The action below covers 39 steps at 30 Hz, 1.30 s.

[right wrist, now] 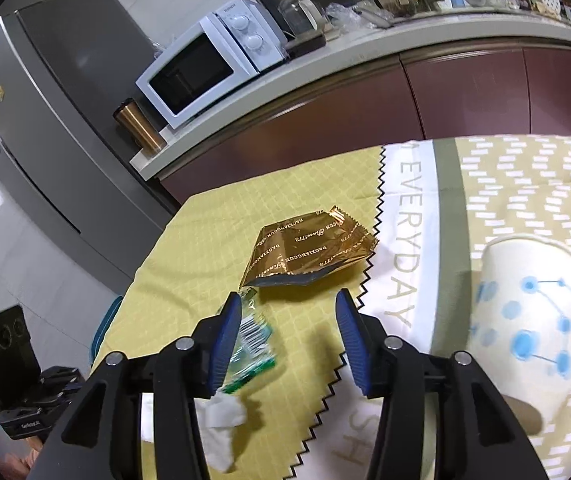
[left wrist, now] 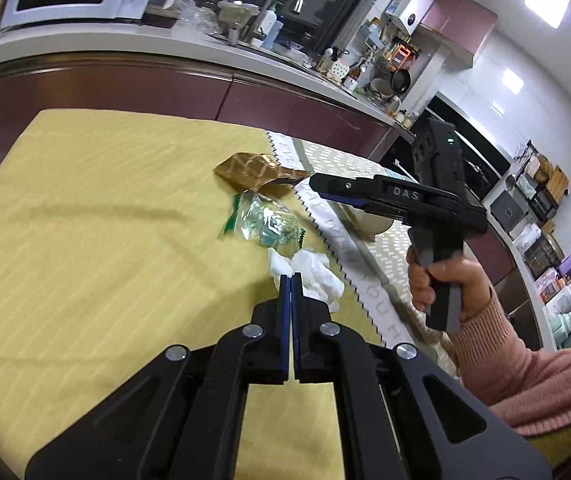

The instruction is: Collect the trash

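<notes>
1. You are holding the left gripper (left wrist: 290, 280) low in the middle of the left wrist frame, its blue-padded jaws pressed flat together with nothing between them.
2. Its tips are sitting right at the near edge of the crumpled white tissue (left wrist: 313, 276); whether they are touching it, you cannot tell from this angle.
3. The tissue is lying on the yellow tablecloth (left wrist: 85, 220), just left of the zigzag edge of the white printed mat (left wrist: 349, 248).
4. Just above the tissue in that frame, the clear green-printed wrapper (left wrist: 269, 224) is lying flat, and above it the gold foil wrapper (left wrist: 253, 170) is resting with its open end toward the mat.
5. You are gripping the right gripper (left wrist: 317, 182) with your hand (left wrist: 441, 284) at the right of the left wrist frame, a pink sleeve (left wrist: 525, 364) covering the arm; its tip is reaching close to the gold wrapper's right corner.
6. In the right wrist frame, the right gripper (right wrist: 289, 308) is showing its jaws standing moderately apart and empty, with bare cloth between them.
7. There the gold foil wrapper (right wrist: 309, 256) is lying just beyond the fingertips in mid-frame, the green-printed wrapper (right wrist: 251, 344) is running behind the left finger, and the tissue (right wrist: 221, 424) is sitting at the lower left.
8. A white paper cup (right wrist: 533, 312) with blue dots is standing at the right edge on the mat.
</notes>
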{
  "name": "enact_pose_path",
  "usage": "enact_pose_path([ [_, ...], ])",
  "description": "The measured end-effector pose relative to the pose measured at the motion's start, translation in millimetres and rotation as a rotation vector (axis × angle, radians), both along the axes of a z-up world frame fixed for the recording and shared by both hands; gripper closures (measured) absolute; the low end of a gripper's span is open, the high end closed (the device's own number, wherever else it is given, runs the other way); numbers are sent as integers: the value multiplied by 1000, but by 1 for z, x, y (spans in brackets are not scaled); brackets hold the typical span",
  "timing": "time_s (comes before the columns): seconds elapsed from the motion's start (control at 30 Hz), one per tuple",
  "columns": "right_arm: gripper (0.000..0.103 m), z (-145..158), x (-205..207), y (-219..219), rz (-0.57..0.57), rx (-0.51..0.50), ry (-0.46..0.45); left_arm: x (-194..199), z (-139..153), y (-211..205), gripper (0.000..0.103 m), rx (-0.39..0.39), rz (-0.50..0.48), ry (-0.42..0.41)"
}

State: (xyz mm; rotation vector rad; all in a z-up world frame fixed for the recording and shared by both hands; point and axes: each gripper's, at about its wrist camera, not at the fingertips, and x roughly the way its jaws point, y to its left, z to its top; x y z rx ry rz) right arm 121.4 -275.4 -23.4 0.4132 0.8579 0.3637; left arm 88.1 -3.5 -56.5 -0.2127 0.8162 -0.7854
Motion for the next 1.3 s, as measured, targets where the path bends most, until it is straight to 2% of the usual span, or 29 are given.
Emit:
enact_pose_path([
  [0.1,54,-7,9,3,0,25,28,-5,-5,14,99,-10,19,18],
  [0.17,54,-12,13,2,-10,49,46,-4,-10,18,86,-9,19,35],
  [0.2,54,-14,15,1,-16,62,52,-3,-12,19,75,-8,22,41],
  [0.23,54,-16,18,1,-24,79,63,-1,-14,17,71,-2,20,48],
  [0.3,51,-18,21,-1,-40,106,71,-1,-17,11,70,20,18,45],
  [0.4,51,-19,26,-3,-67,137,80,3,-19,-1,53,49,7,30],
  [0.53,51,-23,34,-8,-102,180,97,12,-25,-18,51,113,-3,40],
  [0.63,56,-27,39,-10,-114,201,105,15,-31,-25,52,138,-10,63],
  [0.7,70,-30,40,-11,-122,213,110,15,-31,-27,53,140,-10,61],
  [0.8,88,-32,41,-13,-121,216,110,13,-29,-30,61,147,-12,57],
  [0.9,96,-29,40,-12,-112,216,85,11,-26,-34,62,163,-10,34],
  [1.03,99,-17,33,-11,-97,211,29,5,-12,-32,55,146,-20,-25],
  [1.2,100,-4,23,-8,-68,217,-15,-2,-6,-43,43,193,-76,-66],
  [1.3,100,3,18,-4,-51,206,-37,0,-12,-52,44,234,-88,-72],
])
